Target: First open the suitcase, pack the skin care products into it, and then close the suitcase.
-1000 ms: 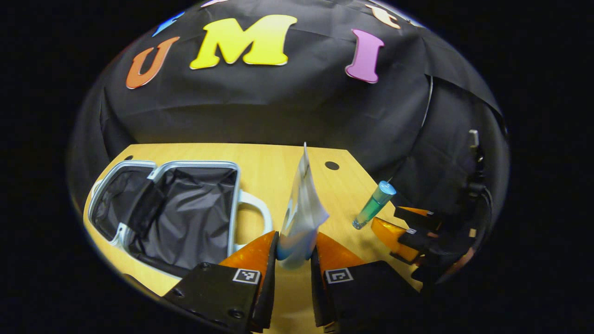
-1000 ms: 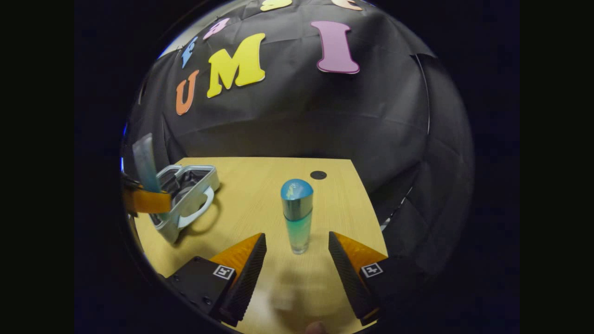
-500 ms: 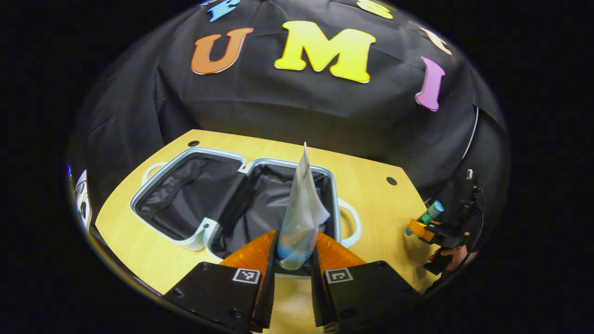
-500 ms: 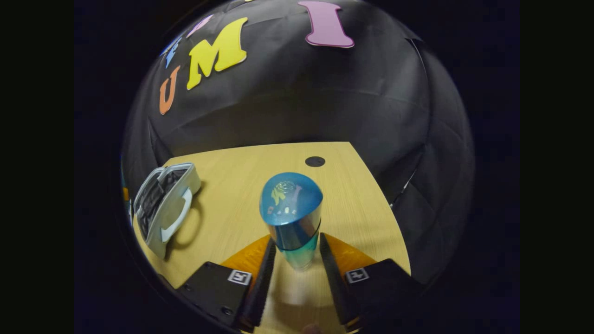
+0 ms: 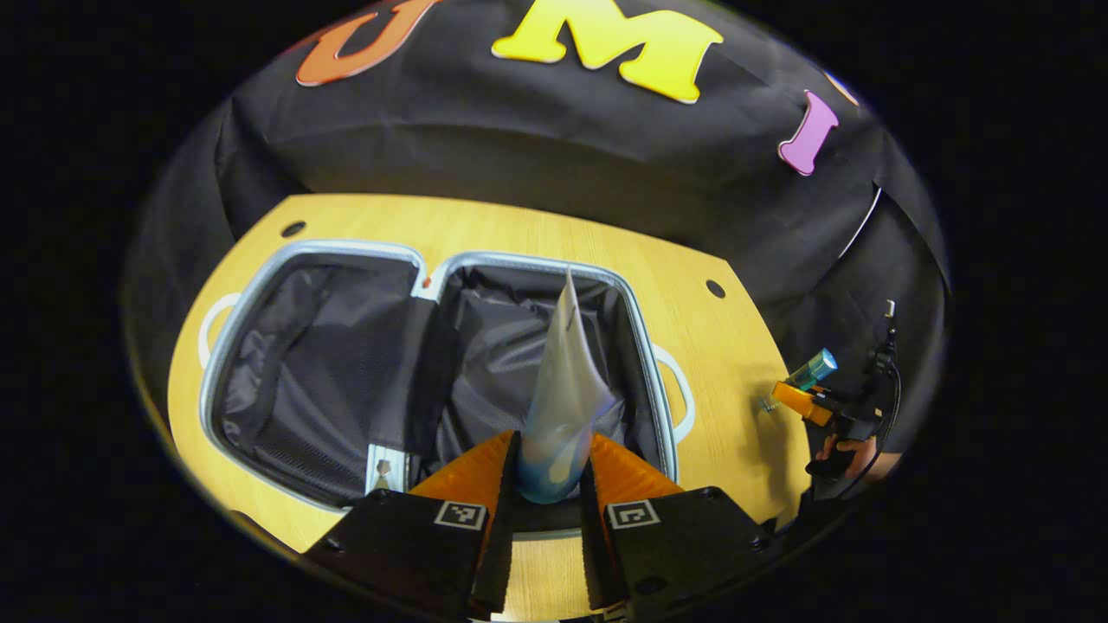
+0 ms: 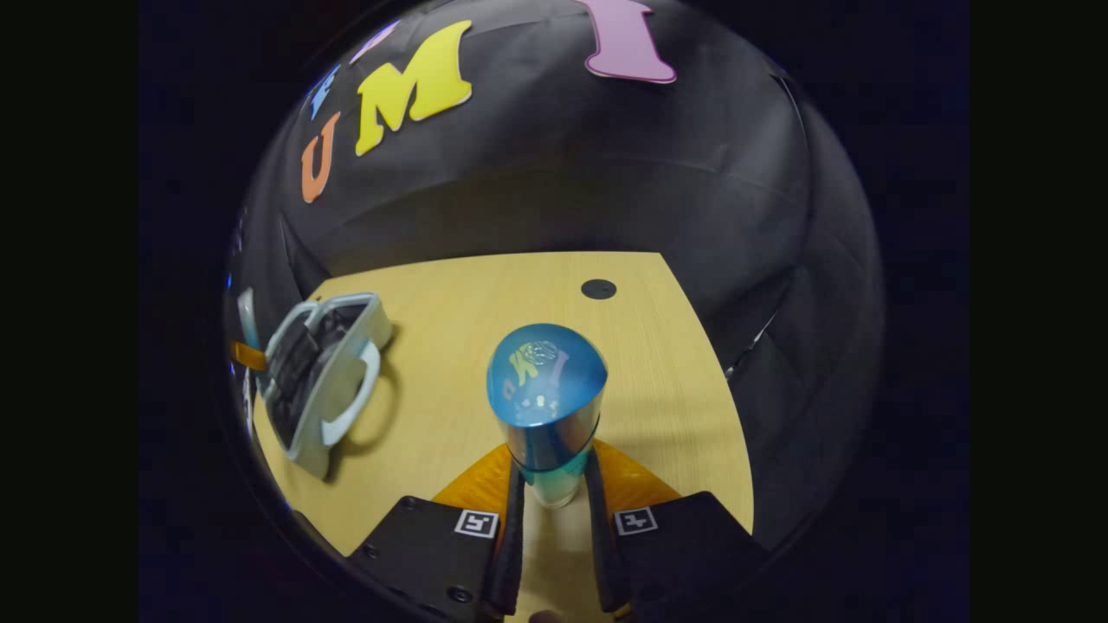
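The suitcase (image 5: 260, 260) lies open and flat on the wooden table (image 5: 744, 346), both halves lined in black cloth. My left gripper (image 5: 547, 484) is shut on a pale flat sachet (image 5: 563, 381) with a blue lower end, held upright over the near edge of the right half. In the right gripper view, my right gripper (image 6: 554, 510) is shut on a blue-green bottle (image 6: 547, 407) with a shiny blue cap, standing upright. The suitcase (image 6: 325, 381) lies at the far left there. The bottle (image 5: 812, 372) and right gripper (image 5: 801, 405) also show at the table's right edge in the left gripper view.
The table has round cable holes near its back corners (image 5: 715, 288) (image 5: 293, 229) (image 6: 598, 289). White handles (image 5: 679, 398) stick out from the suitcase's sides. A hand (image 5: 853, 459) holds the right gripper at the table's right edge. Black cloth walls close in behind.
The left gripper carried the sachet left from the bare table to over the suitcase's right half. The right gripper closed on the bottle and now holds it.
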Demonstrator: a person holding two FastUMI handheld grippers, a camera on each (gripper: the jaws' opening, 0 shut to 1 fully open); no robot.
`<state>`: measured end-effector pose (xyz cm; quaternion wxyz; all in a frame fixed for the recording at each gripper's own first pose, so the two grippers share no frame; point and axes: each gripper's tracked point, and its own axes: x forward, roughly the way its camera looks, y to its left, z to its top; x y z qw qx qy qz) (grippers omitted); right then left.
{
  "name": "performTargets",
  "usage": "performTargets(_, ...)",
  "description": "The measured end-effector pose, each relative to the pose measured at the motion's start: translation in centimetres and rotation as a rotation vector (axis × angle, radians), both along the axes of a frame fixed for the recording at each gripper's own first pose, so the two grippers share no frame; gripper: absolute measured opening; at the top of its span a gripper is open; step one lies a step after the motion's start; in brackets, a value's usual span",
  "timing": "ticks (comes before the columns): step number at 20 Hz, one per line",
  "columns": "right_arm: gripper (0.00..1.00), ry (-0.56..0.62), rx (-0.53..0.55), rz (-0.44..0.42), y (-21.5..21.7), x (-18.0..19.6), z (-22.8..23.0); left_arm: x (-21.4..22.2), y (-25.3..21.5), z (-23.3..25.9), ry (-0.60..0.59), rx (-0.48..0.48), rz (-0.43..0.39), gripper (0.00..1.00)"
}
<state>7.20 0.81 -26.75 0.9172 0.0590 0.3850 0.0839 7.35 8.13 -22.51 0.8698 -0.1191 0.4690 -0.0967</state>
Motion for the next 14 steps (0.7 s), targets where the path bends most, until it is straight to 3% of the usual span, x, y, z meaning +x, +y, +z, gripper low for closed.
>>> performTargets(3, 0.32, 0.009, 0.060, 0.007, 0.8, -3.1, 3.1, 0.0, 0.6, -3.4, 0.199, -0.025, -0.091, 0.34)
performTargets(9, 0.31, 0.021, 0.168, 0.023, 2.4, -8.7, 8.1, 0.2, 0.8, -6.5, 0.478, -0.014, -0.183, 0.33)
performTargets(14, 0.31, -0.031, 0.107, 0.069, 2.9, -11.3, 10.1, 0.0, 1.1, -7.9, 0.662, 0.030, -0.192, 0.33)
